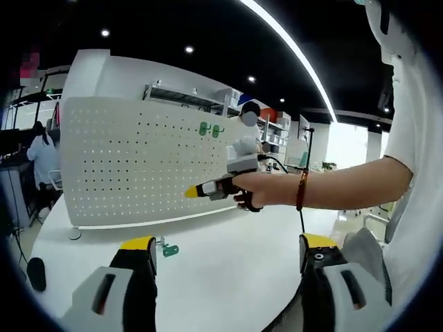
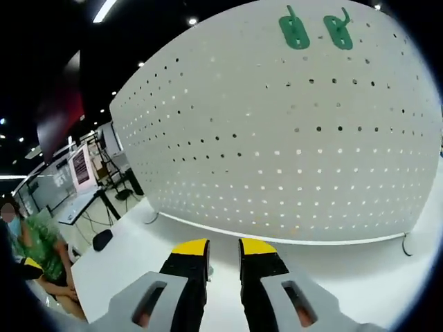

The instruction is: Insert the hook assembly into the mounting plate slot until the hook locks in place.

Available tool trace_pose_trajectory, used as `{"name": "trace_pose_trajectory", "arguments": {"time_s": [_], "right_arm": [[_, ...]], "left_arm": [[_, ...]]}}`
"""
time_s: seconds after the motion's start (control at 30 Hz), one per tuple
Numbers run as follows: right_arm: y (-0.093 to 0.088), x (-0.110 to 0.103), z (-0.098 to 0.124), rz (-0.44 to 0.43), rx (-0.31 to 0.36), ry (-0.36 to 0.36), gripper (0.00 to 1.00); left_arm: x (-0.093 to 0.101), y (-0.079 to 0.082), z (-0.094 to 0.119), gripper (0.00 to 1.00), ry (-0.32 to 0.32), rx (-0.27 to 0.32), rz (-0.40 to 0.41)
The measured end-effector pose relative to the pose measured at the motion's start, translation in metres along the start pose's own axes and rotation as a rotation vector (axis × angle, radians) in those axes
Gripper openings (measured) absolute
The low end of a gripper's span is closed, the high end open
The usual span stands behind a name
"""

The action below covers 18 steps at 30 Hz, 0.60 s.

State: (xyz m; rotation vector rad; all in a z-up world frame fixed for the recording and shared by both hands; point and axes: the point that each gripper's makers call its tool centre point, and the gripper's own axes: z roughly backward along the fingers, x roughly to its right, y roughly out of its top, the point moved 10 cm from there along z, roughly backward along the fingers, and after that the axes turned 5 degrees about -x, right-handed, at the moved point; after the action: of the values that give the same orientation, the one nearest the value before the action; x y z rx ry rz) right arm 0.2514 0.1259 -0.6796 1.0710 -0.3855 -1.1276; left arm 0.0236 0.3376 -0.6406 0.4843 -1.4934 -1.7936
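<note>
A white pegboard mounting plate (image 1: 131, 166) stands upright on the white table (image 1: 221, 270). Two green hooks (image 1: 211, 129) hang side by side near its top. A third green hook (image 1: 168, 249) lies on the table in front of the board. My left gripper (image 1: 228, 243) is low over the table, open wide, with nothing between its jaws. A hand holds my right gripper (image 1: 196, 191) close to the board's face, below the hung hooks. In the right gripper view the pegboard (image 2: 291, 138) and the two hooks (image 2: 315, 29) loom above my right gripper (image 2: 223, 247), whose jaws are drawn close together and hold nothing.
The person's forearm (image 1: 339, 185) reaches across from the right. Shelving (image 1: 208, 100) stands behind the board. A seated person (image 1: 43, 158) is at far left, another (image 2: 38, 252) beside the desks. A black object (image 1: 36, 273) sits near the table's left edge. A board foot (image 2: 410, 245) rests at right.
</note>
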Motion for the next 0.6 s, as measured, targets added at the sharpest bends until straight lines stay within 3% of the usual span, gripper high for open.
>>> {"name": "trace_pose_trajectory", "arguments": {"time_s": [0.6], "right_arm": [[-0.051,-0.007,-0.023,0.015,-0.136,0.055,0.16]], "left_arm": [[-0.004,-0.011,-0.004,0.86,-0.004,-0.035,0.035]]}}
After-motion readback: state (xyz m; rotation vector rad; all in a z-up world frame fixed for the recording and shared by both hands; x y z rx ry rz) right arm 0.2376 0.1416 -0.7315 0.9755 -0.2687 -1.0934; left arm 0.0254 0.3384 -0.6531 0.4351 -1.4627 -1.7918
